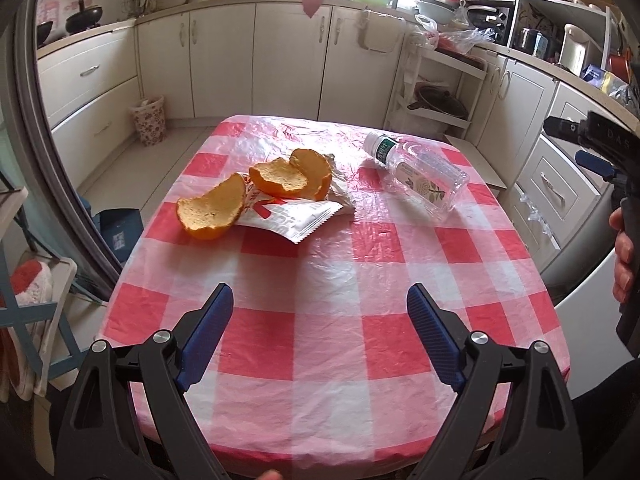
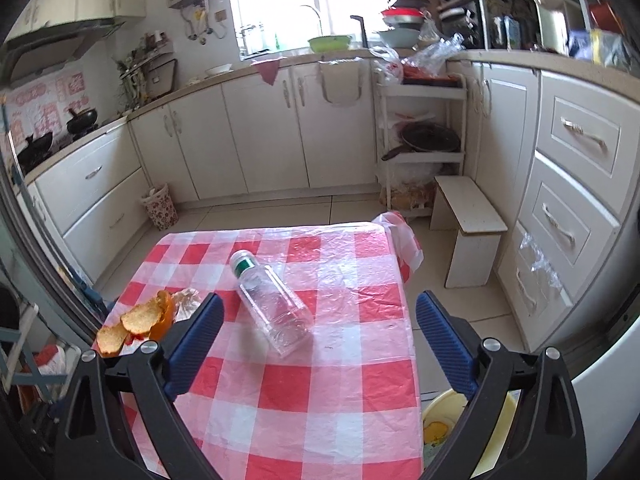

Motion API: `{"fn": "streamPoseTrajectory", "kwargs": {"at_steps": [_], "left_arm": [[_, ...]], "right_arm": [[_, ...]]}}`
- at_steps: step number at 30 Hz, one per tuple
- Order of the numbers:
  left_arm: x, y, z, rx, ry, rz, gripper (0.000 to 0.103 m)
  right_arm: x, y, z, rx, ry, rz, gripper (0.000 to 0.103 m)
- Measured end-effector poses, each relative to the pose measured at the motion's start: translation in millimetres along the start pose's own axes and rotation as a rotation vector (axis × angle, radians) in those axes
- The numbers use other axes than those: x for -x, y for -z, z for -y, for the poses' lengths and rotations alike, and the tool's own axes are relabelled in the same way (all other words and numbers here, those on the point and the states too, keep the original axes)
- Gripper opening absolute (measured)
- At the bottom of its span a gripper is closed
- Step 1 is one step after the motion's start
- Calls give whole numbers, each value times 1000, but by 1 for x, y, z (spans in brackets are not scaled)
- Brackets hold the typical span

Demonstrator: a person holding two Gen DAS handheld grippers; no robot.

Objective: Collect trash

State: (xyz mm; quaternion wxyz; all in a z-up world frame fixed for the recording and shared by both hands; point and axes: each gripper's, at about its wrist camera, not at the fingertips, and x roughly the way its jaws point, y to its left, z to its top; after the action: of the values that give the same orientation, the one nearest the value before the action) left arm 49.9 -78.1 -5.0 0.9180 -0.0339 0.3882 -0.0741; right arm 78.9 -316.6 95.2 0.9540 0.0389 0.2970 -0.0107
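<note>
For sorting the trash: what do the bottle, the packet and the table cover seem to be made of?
Bottle: clear, glossy plastic; the checks show through it.
Packet: probably plastic or foil film, white with red print and a zigzag sealed edge.
Table cover: thin, shiny plastic sheet, judging by its wrinkles and glare.

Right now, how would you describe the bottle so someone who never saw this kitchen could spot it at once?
Find the table with the red-and-white checked cloth. The plastic bottle lies on its side there, right of the orange peels and snack wrapper. It is the only clear item, empty-looking, with a white cap and green band.
</note>
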Motion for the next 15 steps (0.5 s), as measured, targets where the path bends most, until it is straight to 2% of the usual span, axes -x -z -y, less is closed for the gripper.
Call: {"fn": "streamPoseTrajectory", "kwargs": {"at_steps": [8,15], "left_arm": [[18,7,-33,10,-24,31,85],[28,15,-53,33,-14,47,85]], "right_arm": [[27,36,-46,138,-6,34,94],[28,58,-68,187,-15,18,94]]}}
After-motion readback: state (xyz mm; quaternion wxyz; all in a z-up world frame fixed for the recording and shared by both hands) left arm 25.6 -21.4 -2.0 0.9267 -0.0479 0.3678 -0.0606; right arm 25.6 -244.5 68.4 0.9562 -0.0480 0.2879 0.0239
